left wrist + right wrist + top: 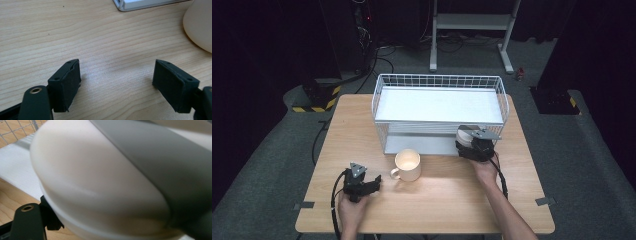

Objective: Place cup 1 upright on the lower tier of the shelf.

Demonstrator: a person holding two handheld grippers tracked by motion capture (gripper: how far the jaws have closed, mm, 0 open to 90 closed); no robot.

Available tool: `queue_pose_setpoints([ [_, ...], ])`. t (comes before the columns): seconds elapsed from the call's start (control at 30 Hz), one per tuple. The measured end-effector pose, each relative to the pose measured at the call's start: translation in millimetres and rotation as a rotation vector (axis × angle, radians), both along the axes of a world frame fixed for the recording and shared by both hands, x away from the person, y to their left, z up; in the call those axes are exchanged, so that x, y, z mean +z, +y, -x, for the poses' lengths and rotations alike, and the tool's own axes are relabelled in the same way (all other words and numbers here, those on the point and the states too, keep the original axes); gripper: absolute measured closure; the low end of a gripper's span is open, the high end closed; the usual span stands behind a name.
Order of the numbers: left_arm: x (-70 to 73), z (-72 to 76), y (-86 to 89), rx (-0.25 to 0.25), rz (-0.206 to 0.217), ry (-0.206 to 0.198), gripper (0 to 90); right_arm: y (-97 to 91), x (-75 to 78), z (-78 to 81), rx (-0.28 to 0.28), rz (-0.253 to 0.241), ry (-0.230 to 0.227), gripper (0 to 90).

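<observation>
Light wooden table [447, 192]: rectangular worktop, grain running side to side, standing on grey carpet.

White wire two-tier rack [439, 82]: occupies the far half of the worktop, centred; upper shelf lined with a white sheet, lower shelf open toward the person. Its front edge runs just behind the mug and the right gripper. A corner of its grey base shows at the top of the left gripper view [140, 5].

Cream ceramic mug [408, 165]: upright near the middle of the worktop, just in front of the rack's lower shelf, handle turned toward the left edge. It stands between the two grippers, apart from both. In the left gripper view its rounded wall [200, 25] sits at the upper right, beyond the jaws.

White round bowl-shaped dish with a grey band [100, 185]: smooth, glossy, pale body; a broad grey stripe crosses it diagonally in the right gripper view. In the high view it appears [465, 134] at the rack's front right corner, at the mouth of the lower shelf, tilted on edge.

Right gripper [475, 145]: black, grey triangular plate on top, held by the right hand [486, 170] with the forearm coming up from the near right edge. Jaws clamped on the dish; one jaw is seen beneath its rim.

Left gripper [116, 82]: black, held low by the left hand [351, 212] near the near left corner, pointing toward the mug. Jaws spread apart, bare wood between them.
</observation>
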State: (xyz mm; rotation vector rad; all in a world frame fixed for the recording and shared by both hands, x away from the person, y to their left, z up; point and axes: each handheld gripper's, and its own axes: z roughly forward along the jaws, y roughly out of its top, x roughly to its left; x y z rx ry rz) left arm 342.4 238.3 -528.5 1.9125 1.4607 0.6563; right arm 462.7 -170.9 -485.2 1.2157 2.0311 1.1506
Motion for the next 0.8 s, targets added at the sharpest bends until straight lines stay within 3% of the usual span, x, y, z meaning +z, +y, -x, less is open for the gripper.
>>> queue_pose_setpoints([
  [0.4, 0.0, 0.1, -0.1, 0.0, -0.001, 0.0, 22.3, -3.4, -2.5, 0.1, 0.008, 0.004, 0.033, 14.5],
  [0.63, 0.0, 0.1, -0.1, 0.001, 0.0, 0.0, 22.3, -6.2, -8.0, 6.4, 0.012, 0.028, 0.044, 16.5],
  [0.73, 0.0, 0.1, -0.1, 0.001, 0.0, 0.0, 22.3, -7.8, -8.7, 10.5, 0.009, 0.016, 0.067, 17.8],
  [0.8, 0.0, 0.1, -0.1, 0.001, -0.001, 0.0, 22.4, -8.6, -8.2, 12.2, 0.022, 0.037, 0.046, 18.7],
])
